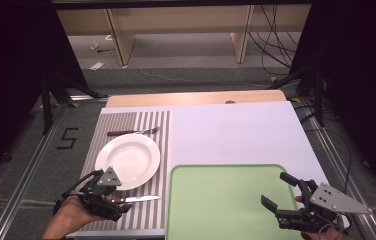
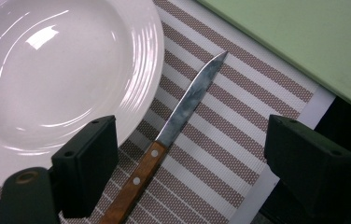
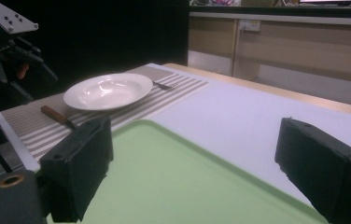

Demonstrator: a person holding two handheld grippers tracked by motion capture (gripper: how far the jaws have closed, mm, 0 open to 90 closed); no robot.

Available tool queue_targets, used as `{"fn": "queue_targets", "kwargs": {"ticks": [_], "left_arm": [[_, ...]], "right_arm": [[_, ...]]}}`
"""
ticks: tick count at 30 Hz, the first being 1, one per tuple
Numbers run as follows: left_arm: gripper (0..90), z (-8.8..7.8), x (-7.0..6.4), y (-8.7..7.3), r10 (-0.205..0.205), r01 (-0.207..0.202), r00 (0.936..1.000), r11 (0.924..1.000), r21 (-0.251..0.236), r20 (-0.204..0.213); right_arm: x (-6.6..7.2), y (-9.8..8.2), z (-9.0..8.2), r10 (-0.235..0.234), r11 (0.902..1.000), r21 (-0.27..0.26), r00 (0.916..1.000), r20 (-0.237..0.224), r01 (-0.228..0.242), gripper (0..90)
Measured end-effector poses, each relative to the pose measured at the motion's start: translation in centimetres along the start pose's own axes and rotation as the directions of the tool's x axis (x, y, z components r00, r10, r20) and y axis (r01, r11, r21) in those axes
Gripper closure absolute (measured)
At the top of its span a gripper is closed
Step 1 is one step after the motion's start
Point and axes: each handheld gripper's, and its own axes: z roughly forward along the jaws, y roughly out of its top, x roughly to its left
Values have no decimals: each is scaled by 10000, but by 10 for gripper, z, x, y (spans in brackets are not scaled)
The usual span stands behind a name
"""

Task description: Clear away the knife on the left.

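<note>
1. The knife [image 2: 173, 126] lies flat on the striped placemat [image 2: 239, 140], just beside the white plate [image 2: 71, 70] on the side nearest me, its blade tip pointing toward the green tray [image 2: 304, 42].
2. I judge it light and stiff. The steel blade looks slick and thin, so I would take it by the riveted wooden handle, which offers more grip and thickness than the blade.
3. It lies so low on the mat that I expect the jaws must come right down to the cloth to catch it.
4. My left gripper [image 2: 190, 154] hangs over the knife with its jaws wide apart. The handle runs up between them, closer to the jaw on the plate side, and nothing is pinched yet.
5. My right gripper [image 1: 282, 192] hovers over the tray's right part, jaws spread wide and empty, well apart from the knife.
6. A fork [image 1: 133, 132] lies on the mat beyond the plate.
</note>
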Motion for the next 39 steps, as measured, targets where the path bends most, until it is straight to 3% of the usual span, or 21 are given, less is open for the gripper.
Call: {"fn": "queue_targets", "kwargs": {"ticks": [10, 13, 19, 26, 28, 39], "left_arm": [[182, 2, 14, -16, -403, 409, 9991, 9979, 499, -143], [182, 10, 17, -21, -487, 497, 9987, 9947, 900, -138], [183, 18, 26, -30, -982, 999, 9950, 9885, 1135, -206], [208, 27, 31, -35, -1284, 1302, 9915, 9816, 1396, -216], [244, 31, 33, -36, -1434, 1446, 9895, 9778, 1519, -191], [263, 43, 36, -34, -1300, 1322, 9912, 9767, 1692, -242]], "right_arm": [[-1, 0, 1, 19, 10000, 26, 10000, 15, -19, 123], [0, 0, 1, 3, 10000, 28, 10000, 14, -3, 123], [-1, -1, 1, 16, 10000, 33, 10000, 13, -16, 124], [0, -1, 1, 17, 10000, 29, 10000, 20, -17, 123], [0, -1, 1, 23, 10000, 36, 10000, 25, -23, 123], [0, -1, 2, -17, 10000, 92, 10000, -18, 17, 124]]}}
